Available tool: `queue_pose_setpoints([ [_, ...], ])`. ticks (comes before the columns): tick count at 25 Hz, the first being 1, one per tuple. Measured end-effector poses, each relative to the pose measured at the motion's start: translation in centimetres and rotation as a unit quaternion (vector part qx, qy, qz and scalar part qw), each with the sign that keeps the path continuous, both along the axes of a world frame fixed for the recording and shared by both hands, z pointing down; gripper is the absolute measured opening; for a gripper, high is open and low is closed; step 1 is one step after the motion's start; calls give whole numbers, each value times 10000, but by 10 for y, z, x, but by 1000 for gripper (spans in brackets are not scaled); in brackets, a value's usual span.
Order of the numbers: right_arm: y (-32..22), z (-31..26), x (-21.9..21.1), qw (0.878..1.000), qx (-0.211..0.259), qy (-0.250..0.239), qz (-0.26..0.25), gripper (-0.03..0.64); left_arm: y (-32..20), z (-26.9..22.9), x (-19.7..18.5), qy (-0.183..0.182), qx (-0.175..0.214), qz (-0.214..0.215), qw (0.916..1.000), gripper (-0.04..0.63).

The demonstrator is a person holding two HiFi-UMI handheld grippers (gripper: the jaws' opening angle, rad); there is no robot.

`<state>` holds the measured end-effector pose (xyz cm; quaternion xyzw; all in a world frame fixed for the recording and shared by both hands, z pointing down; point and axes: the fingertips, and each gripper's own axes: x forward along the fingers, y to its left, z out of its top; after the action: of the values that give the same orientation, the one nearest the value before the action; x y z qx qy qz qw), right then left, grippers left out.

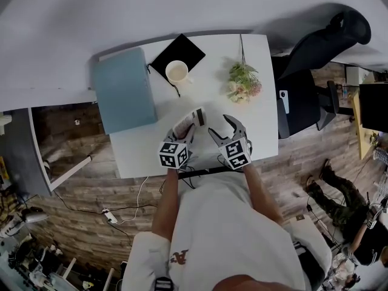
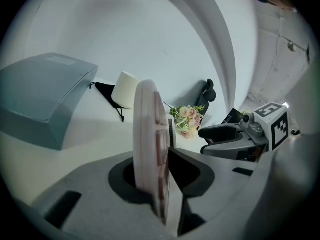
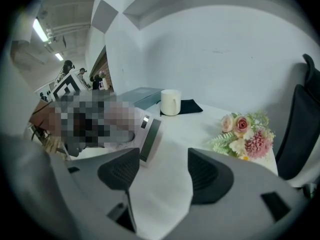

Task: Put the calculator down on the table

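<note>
One calculator (image 2: 148, 134) edgewise in left claw (image 2: 160, 176)

Calculator (image 1: 191, 120): slim, pale pink-white body, dark display strip at far end, pinkish keys. Clamped at near end between closed jaws of left gripper (image 1: 184, 130), far end projecting forward. Left gripper view shows calculator (image 2: 150, 144) edge-on, standing on its long edge; right gripper view shows its display face (image 3: 148, 137). It sits over near part of white counter (image 1: 151, 153), tilted. Contact with counter unclear.
</note>
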<state>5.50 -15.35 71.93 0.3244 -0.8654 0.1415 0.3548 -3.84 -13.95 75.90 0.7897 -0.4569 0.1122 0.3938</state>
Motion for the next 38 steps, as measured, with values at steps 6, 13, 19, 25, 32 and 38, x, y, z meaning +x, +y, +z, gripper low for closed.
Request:
queue_pose_setpoints([
  [6,1,0,-4,10000,-25,-32,-13,304,-3,5,-1,412,-271,-238,9985,110],
  [13,0,2,-2,10000,-9,60,-43,304,-8,13,-5,334,-411,-356,9980,127],
  [19,2,4,-3,9999,-25,71,-71,304,-9,15,-6,337,-474,-406,9975,133],
  [25,-1,2,-8,9999,25,21,-104,302,-12,18,-7,337,-586,-453,9967,139],
  [32,-1,2,-9,9999,30,64,-153,302,-13,19,-7,336,-674,-495,9959,144],
  [38,-2,1,-13,9998,47,52,-185,302,-13,20,-10,209,-621,-517,9965,157],
])
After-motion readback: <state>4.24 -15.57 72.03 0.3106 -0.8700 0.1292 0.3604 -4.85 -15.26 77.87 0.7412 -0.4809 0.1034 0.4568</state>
